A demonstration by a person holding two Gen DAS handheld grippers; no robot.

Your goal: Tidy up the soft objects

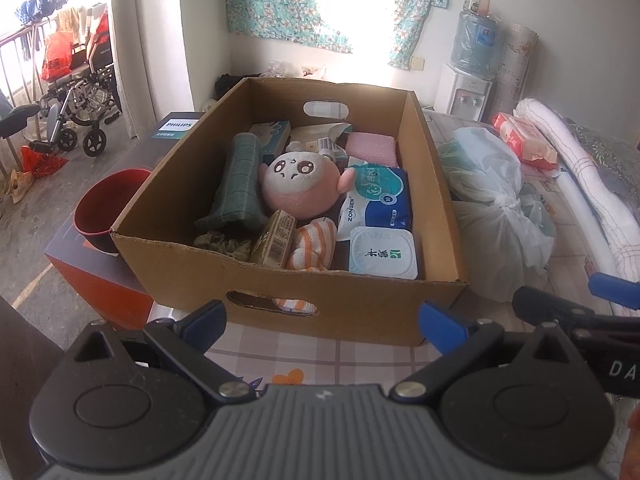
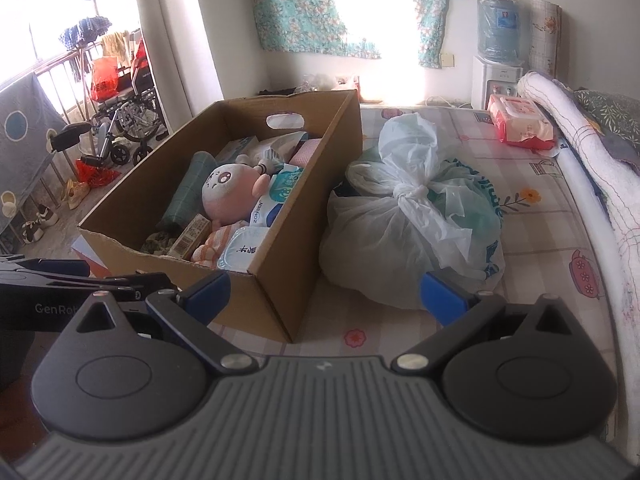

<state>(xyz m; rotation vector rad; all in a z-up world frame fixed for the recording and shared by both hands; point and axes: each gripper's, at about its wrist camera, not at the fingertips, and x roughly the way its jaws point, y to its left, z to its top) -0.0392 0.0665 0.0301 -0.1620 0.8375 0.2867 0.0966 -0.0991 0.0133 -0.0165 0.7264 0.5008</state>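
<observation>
Both grippers, left (image 1: 323,326) and right (image 2: 323,294), spread wide, empty, low in frame before the box (image 1: 420,160). Bare bedsheet (image 2: 532,264) lies lower right. Plush (image 1: 298,184) mid-box, face up; rolled towel (image 1: 238,184) beside it, long axis front-to-back.

White walls w/ floral curtain (image 1: 340,4) over bright window. Grey concrete floor (image 1: 44,216); wheelchair (image 1: 80,96) by balcony railing. Water dispenser (image 2: 496,60) in corner, checked bed sheet (image 2: 532,232).
</observation>
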